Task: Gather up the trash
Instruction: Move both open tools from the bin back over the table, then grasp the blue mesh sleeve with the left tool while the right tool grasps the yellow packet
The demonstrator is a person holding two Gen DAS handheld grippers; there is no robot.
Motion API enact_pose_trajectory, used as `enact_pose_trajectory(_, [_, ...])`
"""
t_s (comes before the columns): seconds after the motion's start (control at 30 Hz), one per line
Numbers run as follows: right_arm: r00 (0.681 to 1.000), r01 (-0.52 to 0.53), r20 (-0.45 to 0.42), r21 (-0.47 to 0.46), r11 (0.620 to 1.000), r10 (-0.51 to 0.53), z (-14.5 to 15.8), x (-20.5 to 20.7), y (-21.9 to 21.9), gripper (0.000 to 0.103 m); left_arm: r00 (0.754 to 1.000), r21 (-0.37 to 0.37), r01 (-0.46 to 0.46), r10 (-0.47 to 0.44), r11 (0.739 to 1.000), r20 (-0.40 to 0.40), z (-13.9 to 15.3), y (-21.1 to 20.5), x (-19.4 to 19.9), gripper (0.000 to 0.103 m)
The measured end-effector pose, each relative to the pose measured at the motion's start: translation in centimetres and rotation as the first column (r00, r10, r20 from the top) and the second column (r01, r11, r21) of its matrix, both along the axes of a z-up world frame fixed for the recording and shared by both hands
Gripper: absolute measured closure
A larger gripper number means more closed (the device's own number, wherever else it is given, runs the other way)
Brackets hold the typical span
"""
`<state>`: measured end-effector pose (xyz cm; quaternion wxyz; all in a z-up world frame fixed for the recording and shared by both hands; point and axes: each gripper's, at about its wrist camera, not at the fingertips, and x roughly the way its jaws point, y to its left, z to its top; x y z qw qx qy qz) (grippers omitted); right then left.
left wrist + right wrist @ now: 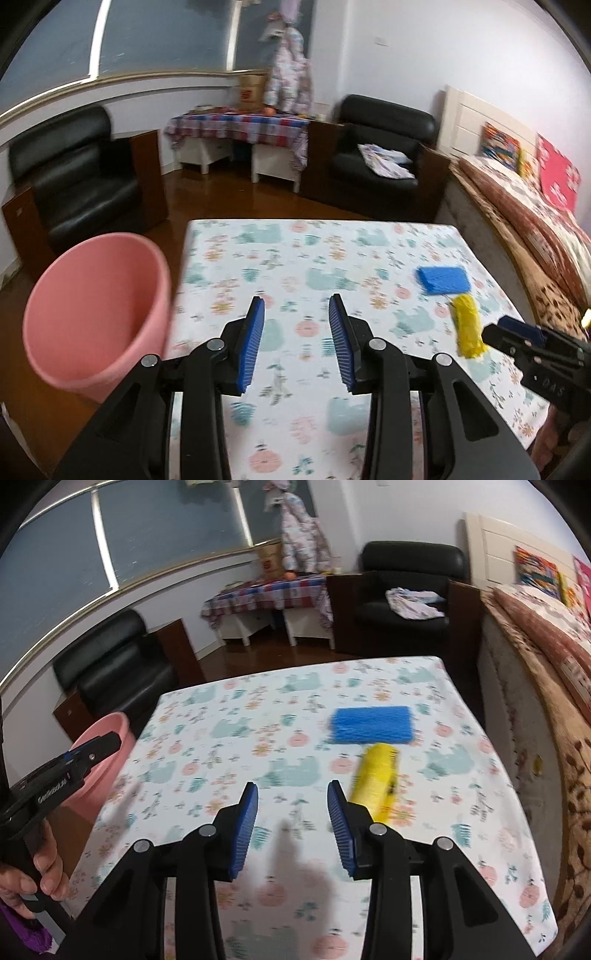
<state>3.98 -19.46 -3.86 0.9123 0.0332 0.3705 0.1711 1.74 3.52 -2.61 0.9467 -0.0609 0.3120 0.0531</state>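
Trash on the table point(229, 849): a yellow piece point(376, 775) and a blue sponge-like block point(371, 724), both blurred, lying on the flower-print cloth toward the bed side. Yellow piece sits just on the near side of the blue block; can't tell if they touch.

Right gripper point(291, 794) hangs over the cloth with its jaws spread, nothing between them. Yellow piece is just beyond its right finger, outside the gap.

Left gripper point(296, 308) also has its jaws spread, empty, above the cloth nearer the table's left edge.

Pink bin point(92, 306) stands on the wood floor right beside that left edge, mouth up (inside looks bare from the left wrist view).

A hand point(33, 878) shows at the lower left of the right wrist view, wrapped round the left gripper's handle.
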Motion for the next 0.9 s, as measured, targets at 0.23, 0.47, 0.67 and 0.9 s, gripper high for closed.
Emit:
enact_pose_trajectory(0.23, [0.993, 0.107, -0.060, 0.030, 0.994, -0.105, -1.3, 1.8, -4.1, 0.063, 0.992, 0.022, 0.127, -0.127, 0.992, -0.022, -1.0, -3.1, 2.2, 0.067])
enact_pose_trajectory(0.47, [0.983, 0.136, -0.133, 0.063, 0.989, -0.127, -3.2, 3.3, -4.8, 0.062, 0.977, -0.003, 0.206, -0.205, 0.979, -0.059, -1.8, -4.7, 4.7, 0.067])
enact_pose_trajectory(0.67, [0.974, 0.177, -0.152, 0.040, 0.983, -0.169, -4.1, 4.4, -4.7, 0.058, 0.952, -0.005, 0.291, -0.290, 0.957, -0.094, -2.3, -6.5, 6.6, 0.067])
enact_pose_trajectory(0.9, [0.968, 0.188, -0.177, 0.042, 0.981, -0.178, -5.1, 5.2, -4.6, 0.057, 0.890, -0.017, 0.438, -0.436, 0.899, -0.134, -3.2, -9.8, 9.5, 0.067])
